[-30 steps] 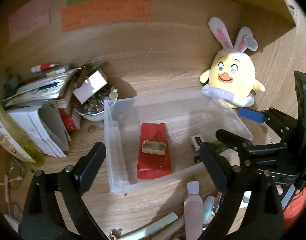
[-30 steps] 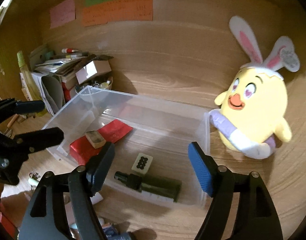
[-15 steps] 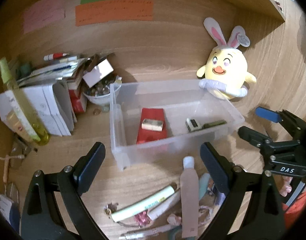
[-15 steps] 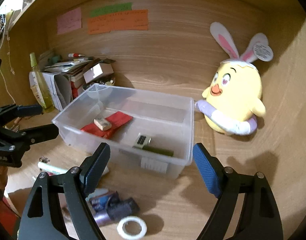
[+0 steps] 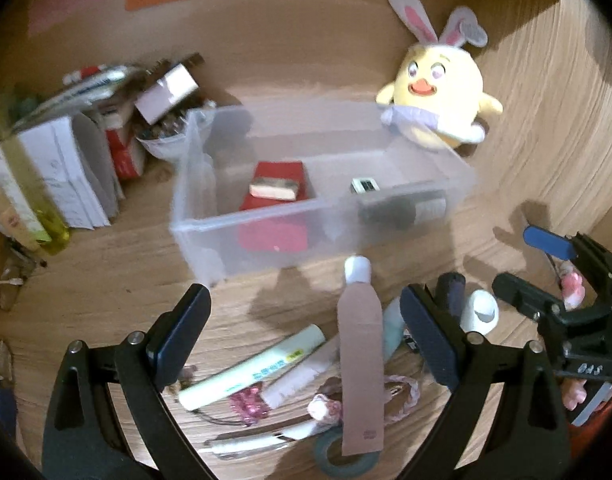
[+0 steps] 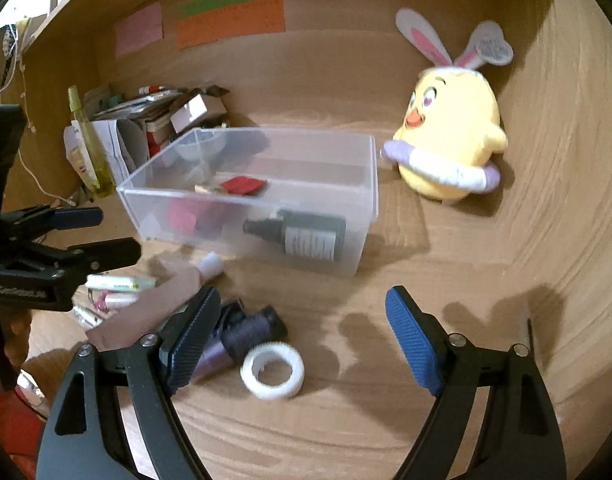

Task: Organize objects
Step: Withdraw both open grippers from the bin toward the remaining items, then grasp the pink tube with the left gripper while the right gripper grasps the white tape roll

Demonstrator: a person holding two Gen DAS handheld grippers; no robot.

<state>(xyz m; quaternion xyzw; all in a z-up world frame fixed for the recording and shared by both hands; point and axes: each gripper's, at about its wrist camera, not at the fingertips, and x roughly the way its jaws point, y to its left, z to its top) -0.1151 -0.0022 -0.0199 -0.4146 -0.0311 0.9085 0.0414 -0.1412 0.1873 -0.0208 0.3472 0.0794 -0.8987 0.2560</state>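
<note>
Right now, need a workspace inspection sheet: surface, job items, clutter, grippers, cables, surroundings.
Surface: wooden desk, bare at the front right.
Job's things: clear plastic bin holds a red packet, a dark bottle and small pieces; pink tube, white tape roll and dark tube lie loose in front of it.
Clutter: paper stack, yellow-green bottle, small bowl at the back left.
Grippers: left gripper open above the loose tubes; right gripper open, empty.
Cables: white cord at the left.
Surroundings: plush chick, sticky notes on the back panel.

grey tape roll (image 5: 343, 457) half hidden, notes (image 6: 230, 22) unreadable
</note>
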